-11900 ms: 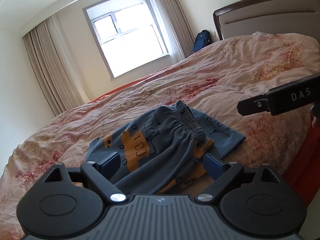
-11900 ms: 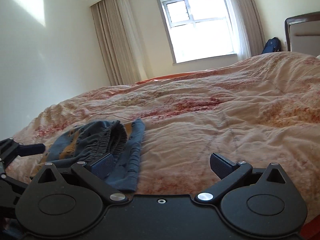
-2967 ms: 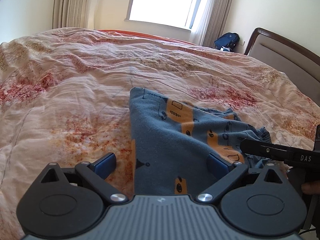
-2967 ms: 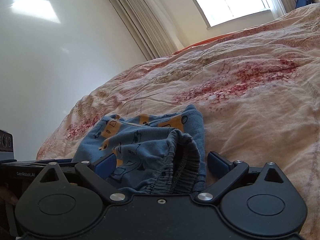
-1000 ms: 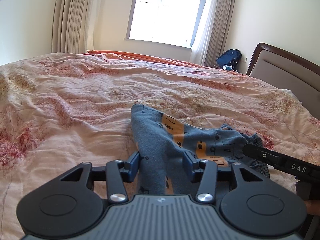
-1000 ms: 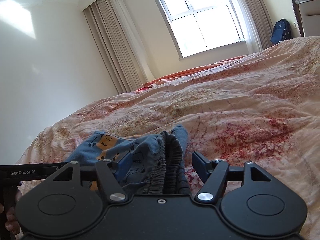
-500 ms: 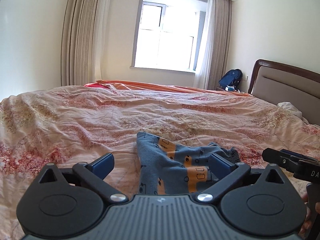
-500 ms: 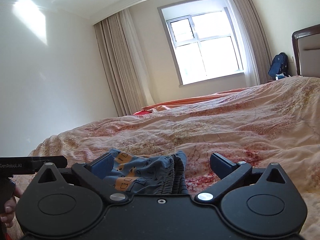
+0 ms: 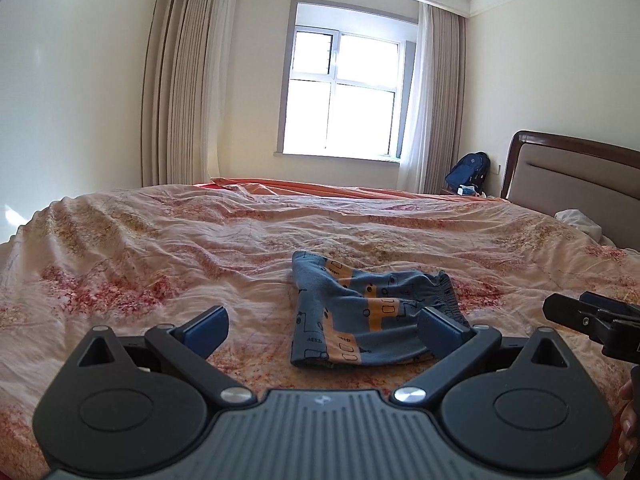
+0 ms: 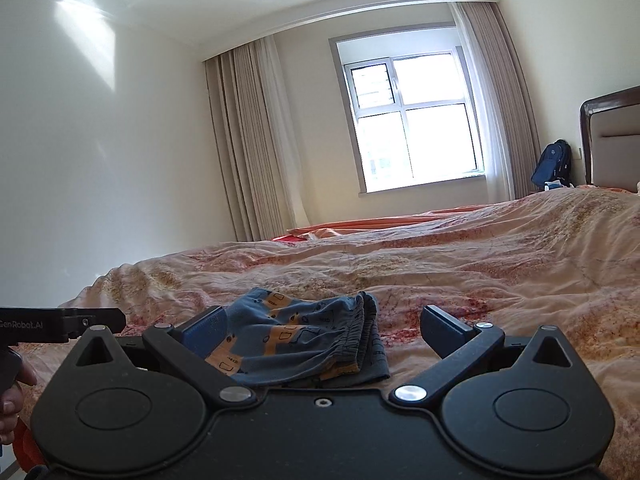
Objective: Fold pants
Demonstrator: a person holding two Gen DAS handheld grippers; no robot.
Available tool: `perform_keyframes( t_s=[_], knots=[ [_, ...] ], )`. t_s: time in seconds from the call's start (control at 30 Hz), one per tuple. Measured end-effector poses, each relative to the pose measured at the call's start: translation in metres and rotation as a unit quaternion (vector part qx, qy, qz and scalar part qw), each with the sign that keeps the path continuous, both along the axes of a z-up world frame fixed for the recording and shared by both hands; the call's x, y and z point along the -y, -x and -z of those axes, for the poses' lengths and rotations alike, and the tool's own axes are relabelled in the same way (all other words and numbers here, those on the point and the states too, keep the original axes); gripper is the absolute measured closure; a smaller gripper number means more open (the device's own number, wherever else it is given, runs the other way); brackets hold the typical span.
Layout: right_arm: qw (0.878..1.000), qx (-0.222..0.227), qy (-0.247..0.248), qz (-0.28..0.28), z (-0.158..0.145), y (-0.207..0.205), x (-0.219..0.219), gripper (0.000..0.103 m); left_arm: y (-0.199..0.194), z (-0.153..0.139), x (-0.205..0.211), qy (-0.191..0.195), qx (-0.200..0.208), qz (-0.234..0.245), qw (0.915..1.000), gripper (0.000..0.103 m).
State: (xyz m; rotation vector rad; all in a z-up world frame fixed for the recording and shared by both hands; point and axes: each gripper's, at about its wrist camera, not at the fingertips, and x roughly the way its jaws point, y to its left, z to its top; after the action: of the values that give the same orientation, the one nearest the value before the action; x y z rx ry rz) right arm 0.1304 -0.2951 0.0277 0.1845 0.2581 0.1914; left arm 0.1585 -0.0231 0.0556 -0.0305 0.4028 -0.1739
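The blue pants (image 9: 360,316) (printed with orange vehicle shapes) lie folded into a compact bundle on the floral quilt (image 9: 160,256) of the bed, near its front edge, the gathered elastic waistband (image 10: 360,332) forming the bundle's right end. The left gripper (image 9: 324,330) hangs just in front of the pants with its blue-padded fingers (image 9: 208,326) spread wide and nothing between them; the right-hand finger overlaps the bundle in view, though contact cannot be told. The right gripper (image 10: 322,330) hovers on the waistband side of the pants, its fingers (image 10: 440,330) likewise wide apart and empty. Beyond the pants, past the far side of the bed, stand a bright window (image 9: 344,96) and beige curtains (image 9: 180,84). A blue backpack (image 9: 468,172) sits beside the wooden headboard (image 9: 576,184), well apart from the pants.
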Motion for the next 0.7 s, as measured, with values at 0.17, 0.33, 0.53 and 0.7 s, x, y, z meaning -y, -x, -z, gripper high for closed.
perform_keyframes(
  t_s=[0.17,0.33,0.53,0.7],
  knots=[
    [1.000,0.002,0.000,0.000,0.000,0.022,-0.004,0.000,0.024,0.002,-0.003,-0.002,0.003,-0.002,1.0000,0.000],
    [1.000,0.005,0.001,0.000,-0.002,0.032,-0.006,0.000,0.036,0.003,-0.007,-0.002,0.006,-0.004,1.0000,0.000],
    [1.000,0.006,0.002,-0.001,-0.003,0.036,-0.007,0.000,0.042,0.005,-0.010,-0.001,0.006,-0.007,1.0000,0.000],
    [1.000,0.006,0.002,-0.001,-0.003,0.038,-0.008,0.000,0.043,0.004,-0.011,0.000,0.006,-0.007,1.0000,0.000]
  ],
)
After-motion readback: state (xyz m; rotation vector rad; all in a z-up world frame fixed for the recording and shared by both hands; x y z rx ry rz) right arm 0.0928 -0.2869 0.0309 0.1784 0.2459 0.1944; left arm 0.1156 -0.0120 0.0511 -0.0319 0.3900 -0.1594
